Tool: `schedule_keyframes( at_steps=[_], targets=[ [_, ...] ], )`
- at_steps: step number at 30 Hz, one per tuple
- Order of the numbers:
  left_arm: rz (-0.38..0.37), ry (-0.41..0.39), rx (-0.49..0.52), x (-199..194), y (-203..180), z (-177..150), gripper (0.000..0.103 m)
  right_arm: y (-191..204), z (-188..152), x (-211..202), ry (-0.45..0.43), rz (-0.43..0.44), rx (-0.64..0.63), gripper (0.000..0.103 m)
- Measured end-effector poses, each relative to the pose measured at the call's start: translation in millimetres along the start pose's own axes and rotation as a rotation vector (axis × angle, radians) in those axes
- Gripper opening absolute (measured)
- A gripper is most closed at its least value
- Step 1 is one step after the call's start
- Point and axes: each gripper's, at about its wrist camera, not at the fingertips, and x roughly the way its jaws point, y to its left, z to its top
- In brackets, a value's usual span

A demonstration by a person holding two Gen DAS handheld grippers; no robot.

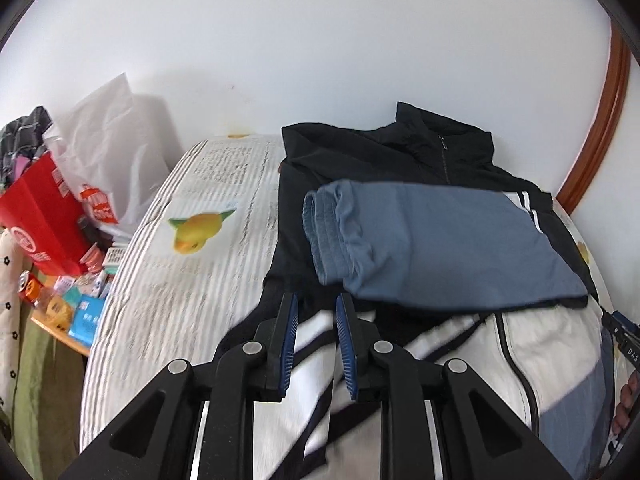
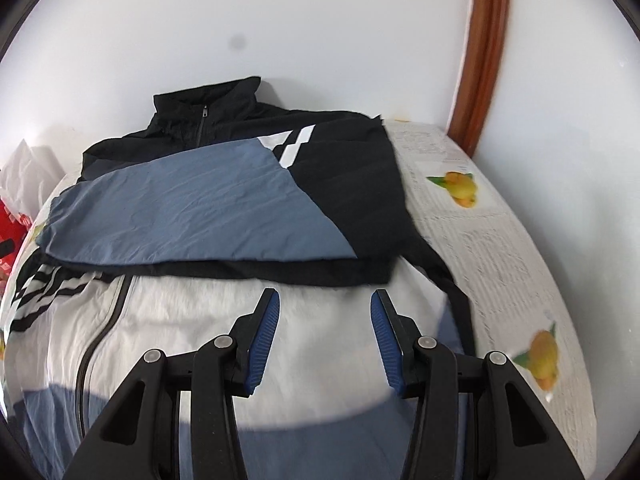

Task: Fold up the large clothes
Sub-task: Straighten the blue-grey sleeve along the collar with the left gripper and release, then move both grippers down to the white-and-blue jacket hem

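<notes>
Left view: left hand-held gripper open a little, empty, above jacket. Jacket lies on bed, collar by wall. Blue sleeve folded across chest. Next fold, likely bottom up: grab hem at corner, pinch both layers. Red bag and small boxes on side table, left.

Right view: right hand-held gripper open wide, empty, over white part. Lift both corners together, keep edge straight. Bed cover striped, fruit pictures. Brown frame on wall.
</notes>
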Motion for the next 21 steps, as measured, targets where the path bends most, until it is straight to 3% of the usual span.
schedule_keyframes(
  at_steps=[9, 21],
  targets=[
    [-0.012, 0.021, -0.004, -57.3, 5.7, -56.3, 0.019, -36.2, -48.6, -52.7, 0.013, 0.004, 0.031, 0.047],
    [0.023, 0.064, 0.001, -90.3, 18.8, -121.7, 0.020, -65.4, -108.5, -91.7, 0.030, 0.012, 0.071, 0.050]
  ],
)
